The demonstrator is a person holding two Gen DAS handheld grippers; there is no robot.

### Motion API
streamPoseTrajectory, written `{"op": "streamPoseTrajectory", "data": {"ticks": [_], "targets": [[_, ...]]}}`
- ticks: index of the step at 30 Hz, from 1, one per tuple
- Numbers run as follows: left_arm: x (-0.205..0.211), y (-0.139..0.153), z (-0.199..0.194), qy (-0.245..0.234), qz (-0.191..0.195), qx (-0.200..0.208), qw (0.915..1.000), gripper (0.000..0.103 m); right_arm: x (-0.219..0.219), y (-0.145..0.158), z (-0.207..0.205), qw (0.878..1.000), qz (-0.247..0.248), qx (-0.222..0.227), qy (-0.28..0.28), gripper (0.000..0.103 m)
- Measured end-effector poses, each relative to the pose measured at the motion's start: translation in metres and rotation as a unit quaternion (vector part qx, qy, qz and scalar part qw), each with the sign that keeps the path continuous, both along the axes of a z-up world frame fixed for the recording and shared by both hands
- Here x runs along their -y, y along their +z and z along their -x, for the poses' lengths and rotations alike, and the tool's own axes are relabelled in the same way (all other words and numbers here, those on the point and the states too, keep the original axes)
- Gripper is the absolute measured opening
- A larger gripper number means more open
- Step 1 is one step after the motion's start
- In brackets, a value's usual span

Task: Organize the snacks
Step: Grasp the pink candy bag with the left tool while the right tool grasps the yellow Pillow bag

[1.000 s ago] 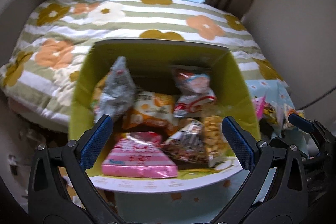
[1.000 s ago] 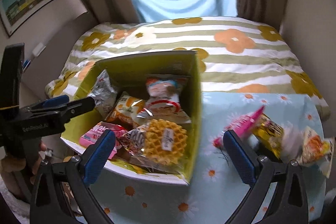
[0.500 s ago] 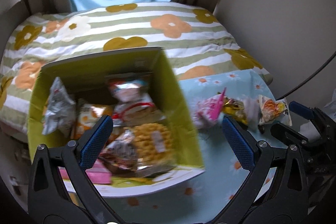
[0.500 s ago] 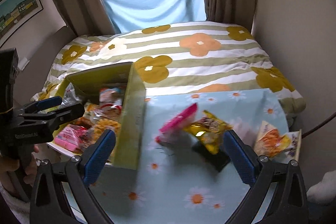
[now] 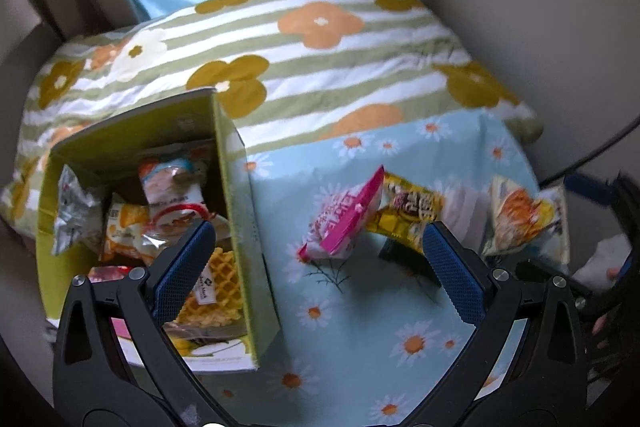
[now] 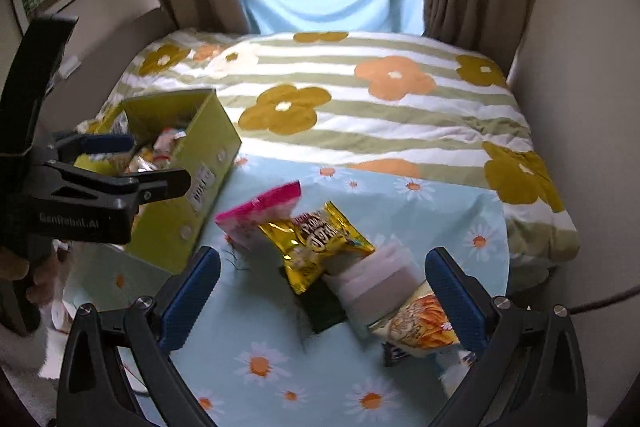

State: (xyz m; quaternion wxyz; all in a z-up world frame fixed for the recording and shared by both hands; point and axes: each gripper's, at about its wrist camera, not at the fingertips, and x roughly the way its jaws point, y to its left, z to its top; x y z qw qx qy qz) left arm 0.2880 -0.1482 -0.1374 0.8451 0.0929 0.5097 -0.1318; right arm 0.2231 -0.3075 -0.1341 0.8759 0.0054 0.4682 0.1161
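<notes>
A yellow-green box (image 5: pixel 236 211) (image 6: pixel 200 163) holds several snack packs, among them a waffle pack (image 5: pixel 216 283). On the daisy tablecloth lie a pink pack (image 5: pixel 344 215) (image 6: pixel 264 215), a gold pack (image 5: pixel 408 211) (image 6: pixel 316 243), an orange chip pack (image 5: pixel 516 219) (image 6: pixel 420 319) and a white pack (image 6: pixel 376 279). My left gripper (image 5: pixel 316 275) is open and empty, above the box's right wall. It also shows in the right wrist view (image 6: pixel 132 163). My right gripper (image 6: pixel 320 299) is open and empty, above the gold and white packs.
The blue daisy tablecloth (image 6: pixel 400 203) covers a small table. Behind it is a bed with a striped flower quilt (image 6: pixel 360 99). Curtains and a window are at the back. A wall stands close on the right. A dark flat pack (image 6: pixel 324 311) lies under the gold one.
Both grippers have swung right, away from the box and over the loose packs on the tablecloth. Both stay open and empty.
</notes>
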Motion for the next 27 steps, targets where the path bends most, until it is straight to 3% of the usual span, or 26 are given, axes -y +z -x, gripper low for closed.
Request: {"op": "streamPoseTrajectory", "data": {"ticks": [8, 15, 21, 23, 27], "targets": [[0.027, -0.040, -0.014, -0.050, -0.079, -0.067, 0.9934, 0.103, 0.006, -0.037, -0.019, 0.998, -0.003, -0.037, 0.042, 0.102], [0.050, -0.089, -0.034, -0.118, -0.134, -0.123, 0.9763, 0.103, 0.003, -0.065, -0.036, 0.996, 0.017, -0.061, 0.067, 0.102], [0.059, -0.121, -0.049, -0.145, -0.157, -0.161, 0.9635, 0.101, 0.000, -0.089, -0.042, 0.991, 0.023, -0.084, 0.100, 0.102], [0.063, -0.126, -0.049, -0.158, -0.172, -0.157, 0.9597, 0.100, -0.005, -0.095, -0.042, 0.989, 0.033, -0.088, 0.113, 0.102], [0.064, -0.139, -0.053, -0.162, -0.174, -0.178, 0.9549, 0.094, -0.014, -0.104, -0.044, 0.985, 0.051, -0.094, 0.136, 0.102]]}}
